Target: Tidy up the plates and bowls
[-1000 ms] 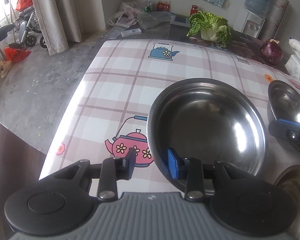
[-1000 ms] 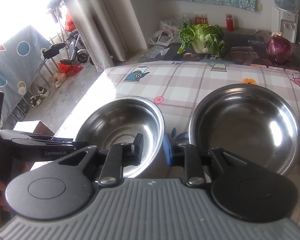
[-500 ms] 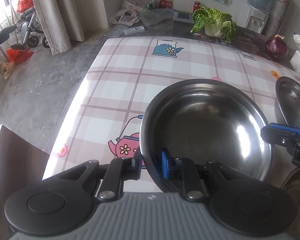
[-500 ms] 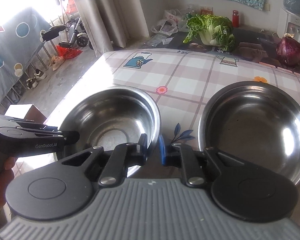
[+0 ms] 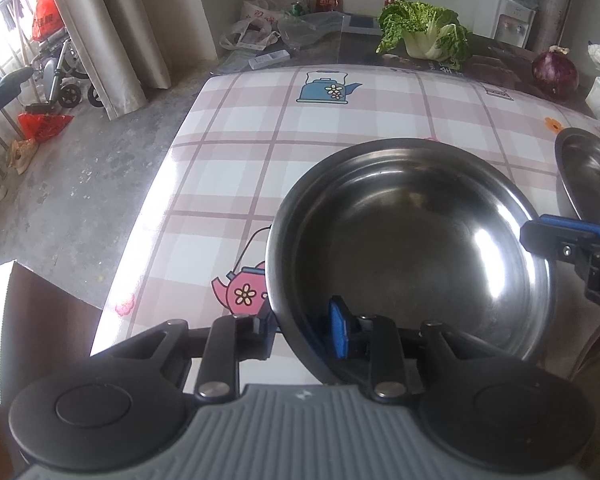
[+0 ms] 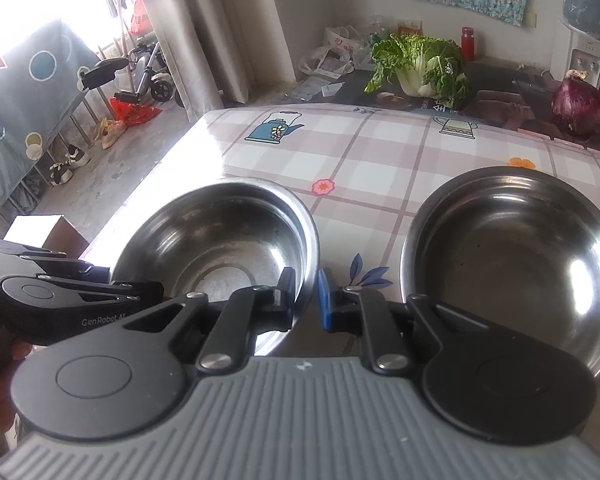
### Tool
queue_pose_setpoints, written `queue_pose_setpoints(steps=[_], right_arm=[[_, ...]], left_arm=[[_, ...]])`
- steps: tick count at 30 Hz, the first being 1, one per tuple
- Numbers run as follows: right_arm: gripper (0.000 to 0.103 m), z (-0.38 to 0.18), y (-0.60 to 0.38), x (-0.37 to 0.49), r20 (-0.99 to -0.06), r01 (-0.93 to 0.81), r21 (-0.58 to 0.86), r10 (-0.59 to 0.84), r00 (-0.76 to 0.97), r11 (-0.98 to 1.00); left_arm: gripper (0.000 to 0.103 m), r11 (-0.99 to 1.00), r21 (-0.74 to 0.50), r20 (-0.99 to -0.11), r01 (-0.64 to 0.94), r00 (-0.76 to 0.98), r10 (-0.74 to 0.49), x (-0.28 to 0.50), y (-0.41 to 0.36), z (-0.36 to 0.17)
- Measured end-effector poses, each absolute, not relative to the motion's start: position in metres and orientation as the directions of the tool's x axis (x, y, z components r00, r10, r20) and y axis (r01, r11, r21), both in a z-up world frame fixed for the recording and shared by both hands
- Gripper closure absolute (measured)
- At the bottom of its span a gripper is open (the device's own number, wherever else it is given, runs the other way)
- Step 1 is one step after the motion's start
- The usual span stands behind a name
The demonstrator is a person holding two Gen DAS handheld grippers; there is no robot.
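A deep steel bowl (image 5: 412,248) fills the left wrist view and is lifted off the checked tablecloth (image 5: 284,128). My left gripper (image 5: 300,330) is shut on its near-left rim. The same bowl (image 6: 228,244) shows in the right wrist view, where my right gripper (image 6: 306,296) is shut on its right rim. A second, wider steel bowl (image 6: 516,256) sits on the table to the right; its edge shows in the left wrist view (image 5: 588,176).
A cabbage (image 6: 420,64) and a red onion (image 6: 578,106) lie on the dark far end of the table. The table's left edge drops to a concrete floor (image 5: 72,184). A brown box (image 5: 36,332) stands at near left.
Both grippers closed onto opposite rims of the deep bowl. The bowl has lifted and tilted slightly off the cloth.
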State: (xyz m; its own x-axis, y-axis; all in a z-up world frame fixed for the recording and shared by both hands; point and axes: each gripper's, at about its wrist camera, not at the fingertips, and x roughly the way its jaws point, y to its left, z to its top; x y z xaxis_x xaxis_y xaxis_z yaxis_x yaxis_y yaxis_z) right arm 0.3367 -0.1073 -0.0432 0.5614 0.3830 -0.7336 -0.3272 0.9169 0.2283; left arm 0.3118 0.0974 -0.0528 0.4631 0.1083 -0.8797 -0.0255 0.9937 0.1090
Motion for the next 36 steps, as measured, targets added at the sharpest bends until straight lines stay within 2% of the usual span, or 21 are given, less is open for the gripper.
queue_pose_setpoints(steps=[36], right_arm=[[0.092,-0.001,-0.130,0.306,-0.675,-0.320,0.218,0.379,0.633,0.922]], left_arm=[[0.074,0.989,0.146,-0.805,0.004,0.582,0.117,0.280,0.070,-0.001]])
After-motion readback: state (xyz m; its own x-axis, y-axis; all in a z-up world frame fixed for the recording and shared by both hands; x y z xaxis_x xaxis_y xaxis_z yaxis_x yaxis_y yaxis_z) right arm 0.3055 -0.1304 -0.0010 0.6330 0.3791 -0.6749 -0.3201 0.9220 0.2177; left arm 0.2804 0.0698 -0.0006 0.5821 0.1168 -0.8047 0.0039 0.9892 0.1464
